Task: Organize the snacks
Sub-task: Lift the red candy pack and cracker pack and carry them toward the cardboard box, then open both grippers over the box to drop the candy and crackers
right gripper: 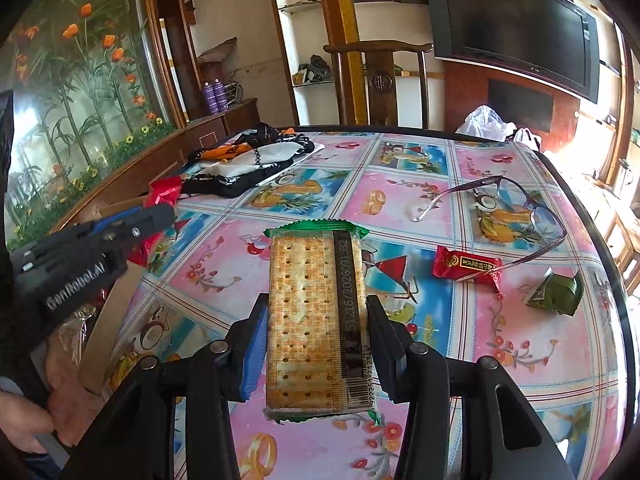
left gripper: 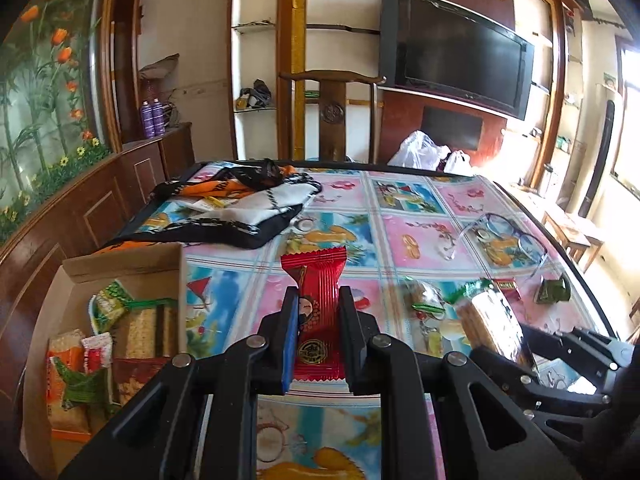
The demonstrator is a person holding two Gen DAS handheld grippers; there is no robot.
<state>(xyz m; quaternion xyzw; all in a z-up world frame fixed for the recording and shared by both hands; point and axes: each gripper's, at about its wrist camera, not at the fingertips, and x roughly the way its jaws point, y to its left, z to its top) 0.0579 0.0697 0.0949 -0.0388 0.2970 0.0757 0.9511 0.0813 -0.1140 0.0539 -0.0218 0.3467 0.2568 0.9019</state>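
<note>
Left gripper (left gripper: 319,338) clamped on red snack (left gripper: 318,312), right gripper (right gripper: 316,344) on crackers (right gripper: 316,320); lower level into box (left gripper: 124,268), release gently.

A: Where's the red snack bar (left gripper: 316,312)?
B: Clamped lengthwise in the left hand-held gripper (left gripper: 318,316), raised above the bench (left gripper: 400,232), beside the cardboard box (left gripper: 132,264) of packets.
A: And the cracker pack (right gripper: 316,320)?
B: Clear wrap, green ends, gripped by its long sides in the right hand-held gripper (right gripper: 316,344).
A: Anything loose?
B: A small red packet (right gripper: 466,266) (an eyeglass arm crosses it) and a green leaf-wrapped parcel (right gripper: 554,292).
</note>
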